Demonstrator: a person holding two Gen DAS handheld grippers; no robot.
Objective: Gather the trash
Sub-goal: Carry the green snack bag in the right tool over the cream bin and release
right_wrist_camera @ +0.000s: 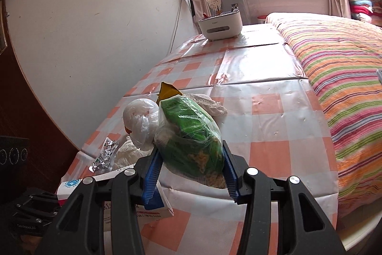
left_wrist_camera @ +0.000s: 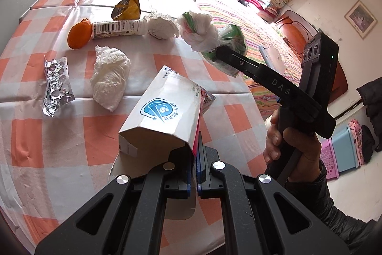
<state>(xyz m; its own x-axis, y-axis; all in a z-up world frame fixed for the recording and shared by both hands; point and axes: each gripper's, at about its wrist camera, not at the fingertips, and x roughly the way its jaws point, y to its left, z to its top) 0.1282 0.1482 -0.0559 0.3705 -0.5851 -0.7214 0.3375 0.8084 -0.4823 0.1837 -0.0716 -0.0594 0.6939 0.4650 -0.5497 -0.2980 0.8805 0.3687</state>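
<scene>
My left gripper (left_wrist_camera: 197,159) is shut on the top edge of a white paper bag (left_wrist_camera: 164,116) with a blue logo, its mouth held open above the table. Something pink shows inside it. My right gripper (right_wrist_camera: 190,147) is shut on a green snack packet in a knotted clear plastic bag (right_wrist_camera: 191,135), held in the air over the table's near edge. From the left wrist view that bag (left_wrist_camera: 210,40) hangs just beyond and right of the paper bag. On the checked tablecloth (left_wrist_camera: 59,135) lie a crumpled tissue (left_wrist_camera: 109,78), a foil blister pack (left_wrist_camera: 56,85), an orange (left_wrist_camera: 76,36), a white tube (left_wrist_camera: 117,28) and a yellow wrapper (left_wrist_camera: 126,6).
A white lace ball (left_wrist_camera: 162,25) lies behind the tube. A white desk organiser (right_wrist_camera: 219,25) stands at the table's far end. A bed with a striped blanket (right_wrist_camera: 339,68) runs along the table's right side. A hand (left_wrist_camera: 286,142) holds the right gripper's handle.
</scene>
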